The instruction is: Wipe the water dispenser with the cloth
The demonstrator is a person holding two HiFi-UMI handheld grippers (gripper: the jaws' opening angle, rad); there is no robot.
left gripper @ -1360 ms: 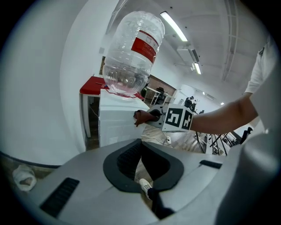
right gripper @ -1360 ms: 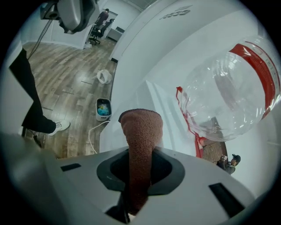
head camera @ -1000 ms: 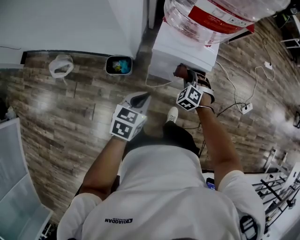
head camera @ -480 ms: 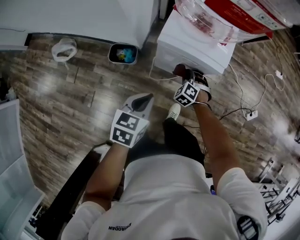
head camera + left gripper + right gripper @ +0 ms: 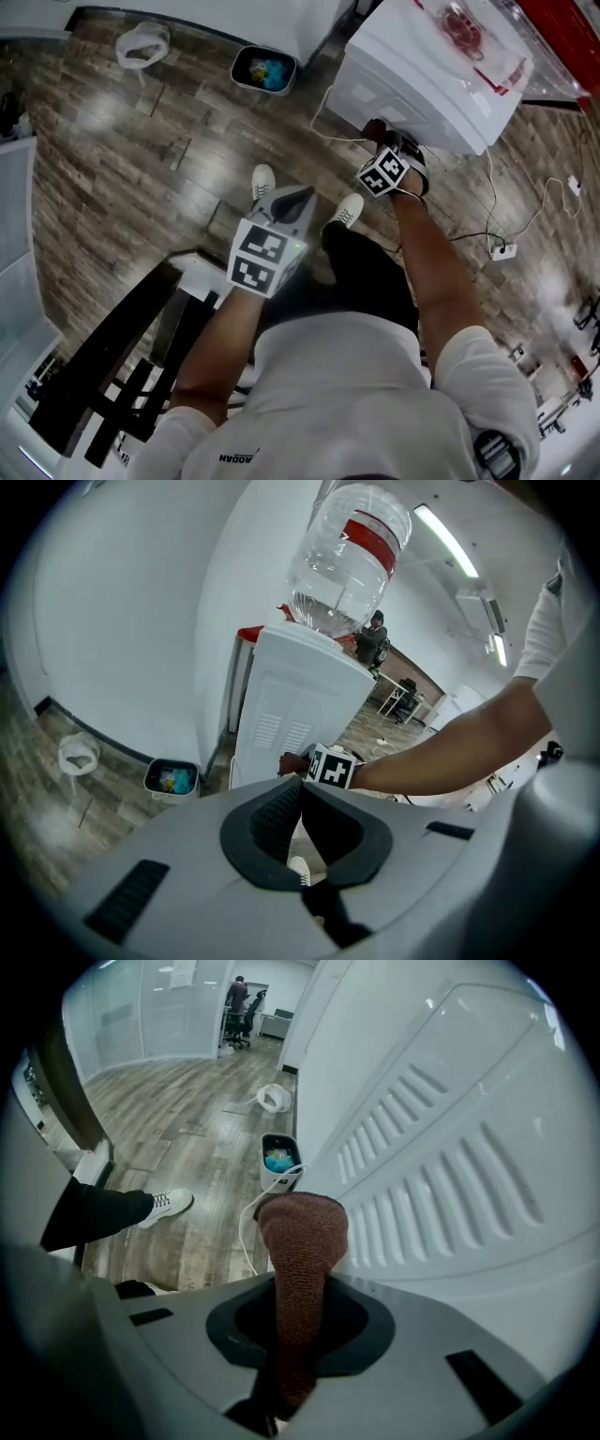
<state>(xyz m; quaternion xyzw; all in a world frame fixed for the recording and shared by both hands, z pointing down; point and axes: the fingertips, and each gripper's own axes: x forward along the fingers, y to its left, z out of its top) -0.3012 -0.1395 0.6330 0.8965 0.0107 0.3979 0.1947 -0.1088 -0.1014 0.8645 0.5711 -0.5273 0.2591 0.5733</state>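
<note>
While between jaws, cloth (image 5: 300, 1274) lengthwise outward

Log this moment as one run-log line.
task: wipe water dispenser | right claw: shut on brown cloth, beside vented panel, contact unclear | left claw: shut, empty, away from dispenser

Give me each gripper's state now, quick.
Left gripper: shut, holding nothing.
Right gripper: shut on the cloth, close beside the water dispenser.
</note>
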